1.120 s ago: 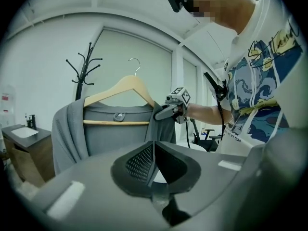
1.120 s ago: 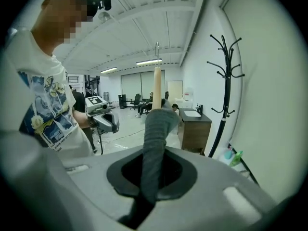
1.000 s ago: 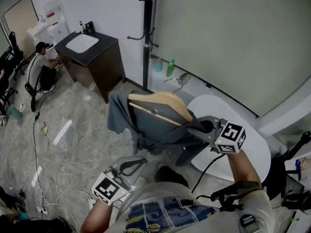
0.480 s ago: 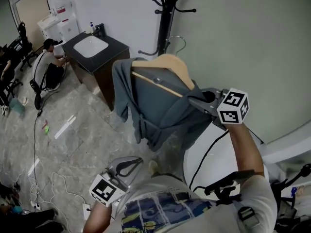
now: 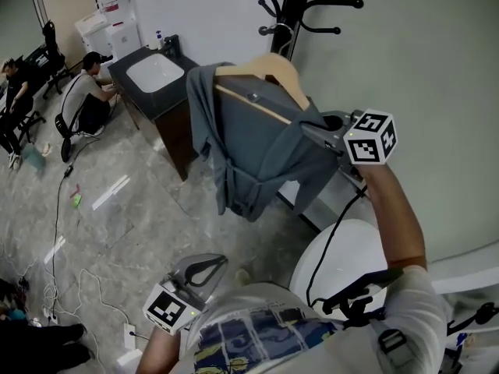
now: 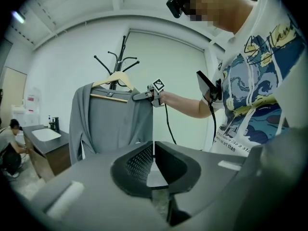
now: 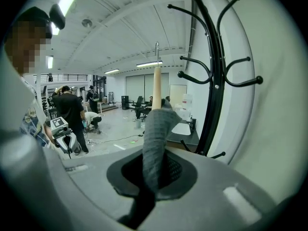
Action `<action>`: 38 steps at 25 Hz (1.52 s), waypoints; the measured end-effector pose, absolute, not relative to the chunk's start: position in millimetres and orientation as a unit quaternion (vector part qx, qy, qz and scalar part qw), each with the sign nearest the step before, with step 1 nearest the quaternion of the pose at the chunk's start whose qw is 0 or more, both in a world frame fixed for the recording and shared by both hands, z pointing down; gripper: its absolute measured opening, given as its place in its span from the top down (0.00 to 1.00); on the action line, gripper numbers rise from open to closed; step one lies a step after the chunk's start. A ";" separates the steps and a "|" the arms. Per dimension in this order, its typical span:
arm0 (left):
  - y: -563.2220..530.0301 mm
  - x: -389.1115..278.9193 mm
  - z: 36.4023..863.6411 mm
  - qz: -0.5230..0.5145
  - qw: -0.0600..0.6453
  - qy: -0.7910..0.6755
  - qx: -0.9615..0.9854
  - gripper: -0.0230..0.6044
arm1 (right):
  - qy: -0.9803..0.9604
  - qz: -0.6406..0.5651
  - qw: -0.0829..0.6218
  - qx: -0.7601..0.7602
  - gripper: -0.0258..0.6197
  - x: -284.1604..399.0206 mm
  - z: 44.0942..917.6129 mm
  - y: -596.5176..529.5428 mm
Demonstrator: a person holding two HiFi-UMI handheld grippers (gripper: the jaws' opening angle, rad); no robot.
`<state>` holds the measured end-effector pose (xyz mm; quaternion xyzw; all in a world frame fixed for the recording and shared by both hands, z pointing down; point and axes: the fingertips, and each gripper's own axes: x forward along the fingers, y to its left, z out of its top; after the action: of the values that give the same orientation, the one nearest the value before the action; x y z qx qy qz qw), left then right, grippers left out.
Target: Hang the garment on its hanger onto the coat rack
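Holding the garment (image 5: 249, 150) clamped by its shoulder, the right gripper (image 5: 310, 131) is poising the hanger (image 5: 269, 68) near the rack (image 5: 299, 2), its hook (image 7: 157, 49) probably needing a lift onto a peg (image 5: 331, 5); the left gripper (image 5: 204, 269) is idling closed, empty.

The right claw (image 7: 153, 174) is pinching the grey garment (image 7: 156, 129) draped over its wooden hanger (image 7: 156, 86), just beside the black coat rack (image 7: 216, 105).

We count two grippers, the left gripper (image 5: 210, 267) and the right gripper (image 5: 310, 128), one garment (image 5: 257, 142), one hanger (image 5: 273, 65), one coat rack (image 5: 299, 6) and one sink cabinet (image 5: 127, 58).
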<state>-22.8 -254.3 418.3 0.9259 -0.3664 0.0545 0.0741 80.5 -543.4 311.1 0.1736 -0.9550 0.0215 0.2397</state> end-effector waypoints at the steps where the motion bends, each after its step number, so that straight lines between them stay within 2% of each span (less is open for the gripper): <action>1: -260.0 -22.7 418.9 0.055 0.074 -0.372 0.924 0.94 | -0.955 0.023 0.239 0.173 0.94 79.9 312.4 -555.0; 12: -297.5 -23.4 423.6 0.067 0.088 -0.396 0.911 0.94 | -0.948 0.044 0.252 0.190 0.94 75.5 350.2 -644.8; 30: -300.4 -27.1 426.6 0.076 0.098 -0.393 0.911 0.94 | -0.943 0.037 0.255 0.209 0.93 77.2 381.2 -672.0; 35: -285.7 -34.8 425.2 0.075 0.101 -0.394 0.910 0.93 | -0.938 -0.002 0.261 0.229 0.88 77.5 381.6 -672.9; 38: -273.3 -38.1 425.1 0.075 0.101 -0.393 0.911 0.93 | -0.932 -0.021 0.261 0.253 0.78 81.0 379.6 -674.2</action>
<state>-38.1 -273.3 425.1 0.9110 -0.3927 0.0752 0.1008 81.0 -674.2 379.6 0.2528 -0.9315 -0.0210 0.2606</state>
